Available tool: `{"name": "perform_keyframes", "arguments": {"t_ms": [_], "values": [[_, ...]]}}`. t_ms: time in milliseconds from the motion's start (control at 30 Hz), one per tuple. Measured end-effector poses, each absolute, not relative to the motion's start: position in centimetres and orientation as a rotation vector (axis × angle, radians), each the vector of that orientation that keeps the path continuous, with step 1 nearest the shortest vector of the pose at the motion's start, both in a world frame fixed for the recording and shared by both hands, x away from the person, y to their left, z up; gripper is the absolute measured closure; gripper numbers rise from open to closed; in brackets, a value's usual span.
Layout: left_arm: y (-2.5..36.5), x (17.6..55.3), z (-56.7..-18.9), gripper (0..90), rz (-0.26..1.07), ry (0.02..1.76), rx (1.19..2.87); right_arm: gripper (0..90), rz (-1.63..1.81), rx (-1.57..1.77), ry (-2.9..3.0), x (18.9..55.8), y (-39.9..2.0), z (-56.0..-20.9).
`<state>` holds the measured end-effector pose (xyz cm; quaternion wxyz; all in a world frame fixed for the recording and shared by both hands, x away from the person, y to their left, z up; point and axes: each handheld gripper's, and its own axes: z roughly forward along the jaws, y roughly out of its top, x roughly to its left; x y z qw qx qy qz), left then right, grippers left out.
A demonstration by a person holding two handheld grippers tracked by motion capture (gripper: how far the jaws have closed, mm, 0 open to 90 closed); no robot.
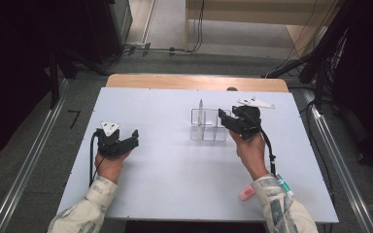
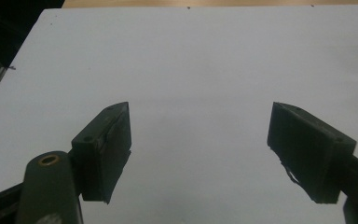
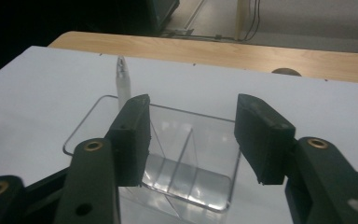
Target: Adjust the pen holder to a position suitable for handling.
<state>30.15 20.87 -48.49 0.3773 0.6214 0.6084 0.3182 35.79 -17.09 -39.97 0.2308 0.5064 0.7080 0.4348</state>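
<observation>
Hovering just above the clear box point(image 3: 168, 158) near the table's point(image 1: 175, 165) far edge, the right gripper point(image 3: 191, 135) gapes empty; a pen point(image 3: 122, 84) stands inside. The left gripper point(image 2: 198, 154) gapes too.

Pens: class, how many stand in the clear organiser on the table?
1. One pen stands upright in the far-left compartment of the clear organiser. The other compartments look empty through the clear walls, though the right tongs cover part.
</observation>
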Motion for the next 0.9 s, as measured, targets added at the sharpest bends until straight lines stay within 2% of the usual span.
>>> {"name": "perform_keyframes", "arguments": {"t_ms": [333,467,900], "values": [[20.6,30.0,-48.4,21.8,0.819,1.547,1.596,24.2,1.165,1.392,1.963,34.3,-19.8,-40.6],[20.2,29.7,-48.4,20.8,0.822,1.532,1.605,13.7,1.147,1.410,1.998,33.9,-22.1,-41.4],[18.5,29.0,-48.1,13.7,0.787,1.491,1.619,12.0,1.088,1.426,1.951,32.0,-26.7,-41.8]]}}
